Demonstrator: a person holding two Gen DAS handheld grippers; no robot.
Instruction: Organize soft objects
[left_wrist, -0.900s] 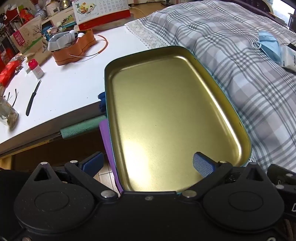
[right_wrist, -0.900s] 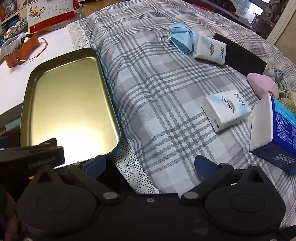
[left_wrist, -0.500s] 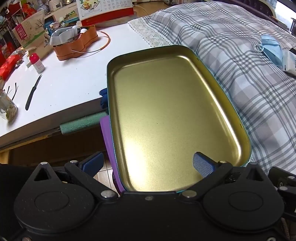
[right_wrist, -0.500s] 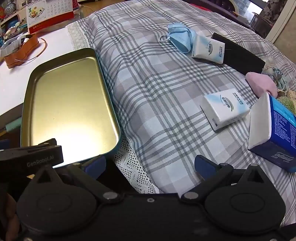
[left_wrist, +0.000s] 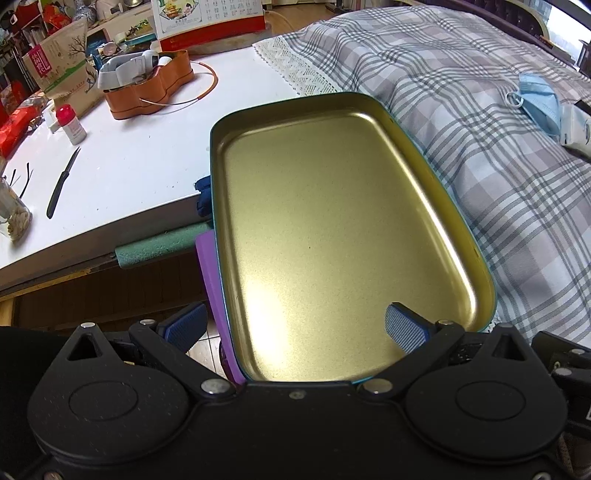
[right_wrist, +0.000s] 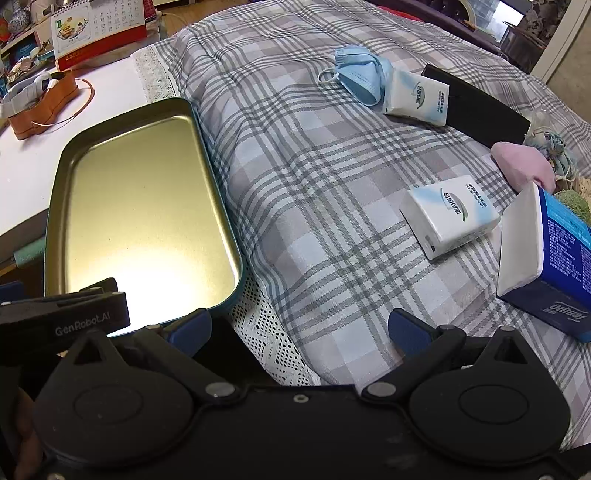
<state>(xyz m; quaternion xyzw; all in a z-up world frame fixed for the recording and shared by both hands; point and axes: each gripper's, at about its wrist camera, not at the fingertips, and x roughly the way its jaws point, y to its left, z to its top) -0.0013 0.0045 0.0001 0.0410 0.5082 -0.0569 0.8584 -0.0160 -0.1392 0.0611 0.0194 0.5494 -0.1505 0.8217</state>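
An empty gold metal tray (left_wrist: 332, 236) with a teal rim lies at the edge of the plaid bedspread; it also shows in the right wrist view (right_wrist: 140, 206). My left gripper (left_wrist: 295, 328) is open over the tray's near end, holding nothing. My right gripper (right_wrist: 299, 328) is open and empty above the bedspread's lace edge. On the bed lie a blue face mask (right_wrist: 360, 77), two white tissue packs (right_wrist: 448, 216) (right_wrist: 417, 98), a blue tissue box (right_wrist: 546, 258) and a pink soft object (right_wrist: 524, 166).
A white table (left_wrist: 129, 155) stands left of the tray with an orange organiser (left_wrist: 147, 90), a small bottle (left_wrist: 70, 123), a knife (left_wrist: 61, 182) and a calendar (left_wrist: 207, 18). A black flat object (right_wrist: 476, 105) lies beyond the mask. A purple item (left_wrist: 210, 266) sits beside the tray.
The left gripper has drawn back and risen a little, so more table shows. The right view has shifted slightly; nothing was picked up.
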